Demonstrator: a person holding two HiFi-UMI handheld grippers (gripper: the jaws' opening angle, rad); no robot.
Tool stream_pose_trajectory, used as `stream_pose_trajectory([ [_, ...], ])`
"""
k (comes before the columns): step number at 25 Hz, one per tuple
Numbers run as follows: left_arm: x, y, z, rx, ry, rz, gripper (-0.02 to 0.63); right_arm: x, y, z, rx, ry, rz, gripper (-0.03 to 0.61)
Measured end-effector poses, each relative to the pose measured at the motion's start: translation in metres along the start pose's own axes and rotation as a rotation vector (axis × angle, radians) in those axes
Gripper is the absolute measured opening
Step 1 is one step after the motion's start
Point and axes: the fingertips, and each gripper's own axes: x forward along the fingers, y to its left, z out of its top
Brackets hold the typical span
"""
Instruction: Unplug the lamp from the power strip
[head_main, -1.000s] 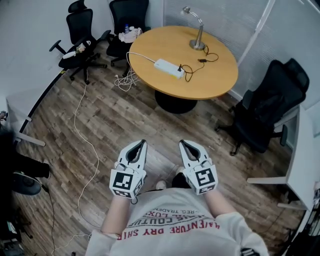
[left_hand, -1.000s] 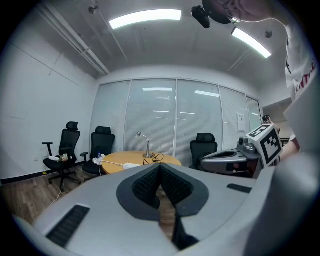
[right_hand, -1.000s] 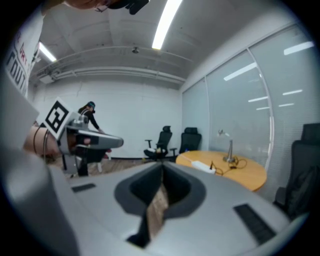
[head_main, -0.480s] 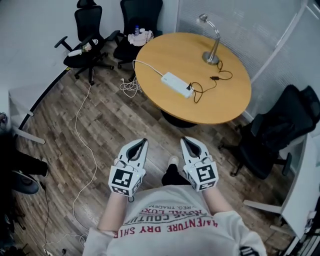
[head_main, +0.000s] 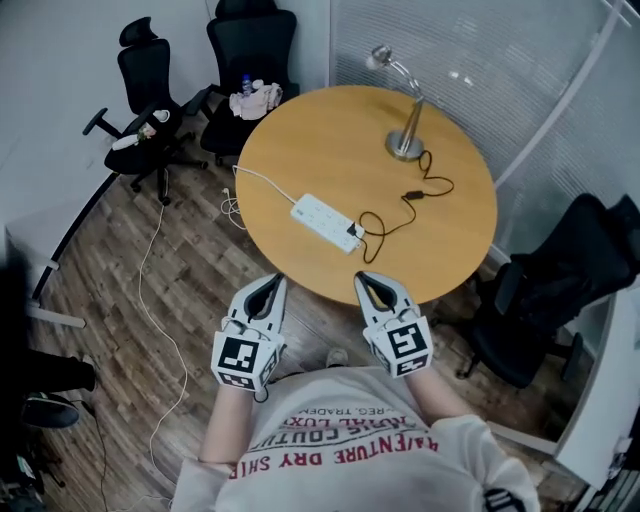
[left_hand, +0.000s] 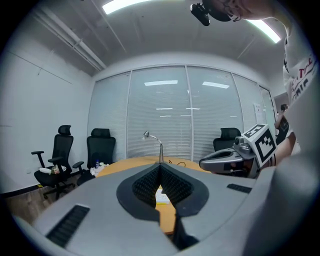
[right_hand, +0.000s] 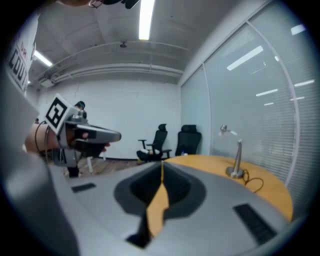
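Note:
On the round wooden table lies a white power strip with the lamp's black plug in its near end. From the plug a black cord loops back to the silver desk lamp at the far side; the lamp shows in both gripper views. Both grippers hover side by side just short of the table's near edge, empty. The left gripper and the right gripper are both shut, tips touching.
Black office chairs stand beyond the table and at its right. A white cable runs from the power strip over the table edge and along the wood floor. Glass walls with blinds lie behind the table.
The person has stepped up to the table: it has drawn much nearer in the head view. Both grippers stay shut, side by side in front of the body.

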Motion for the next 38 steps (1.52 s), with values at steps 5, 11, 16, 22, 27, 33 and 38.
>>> stream_pose_trajectory([
  [5, 0.051, 0.01, -0.005, -0.021, 0.02, -0.043, 0.028, 0.021, -0.042, -0.003, 0.025, 0.013, -0.056, 0.029],
  [11, 0.118, 0.024, -0.008, -0.019, 0.046, -0.15, 0.028, 0.046, -0.073, -0.01, 0.044, 0.04, -0.106, 0.029],
  [16, 0.178, 0.033, -0.01, 0.03, 0.085, -0.321, 0.028, 0.076, -0.101, -0.019, 0.136, 0.082, -0.206, 0.029],
  [22, 0.229, 0.029, -0.029, 0.136, 0.186, -0.602, 0.028, 0.107, -0.124, -0.031, 0.244, 0.145, -0.325, 0.031],
  [27, 0.259, 0.034, -0.071, 0.187, 0.279, -0.737, 0.028, 0.129, -0.131, -0.057, 0.325, 0.227, -0.392, 0.031],
  [33, 0.278, 0.027, -0.143, 0.259, 0.44, -0.878, 0.028, 0.144, -0.125, -0.088, 0.354, 0.352, -0.407, 0.044],
  [38, 0.276, 0.006, -0.206, 0.38, 0.588, -1.005, 0.028, 0.151, -0.115, -0.111, 0.266, 0.509, -0.337, 0.149],
])
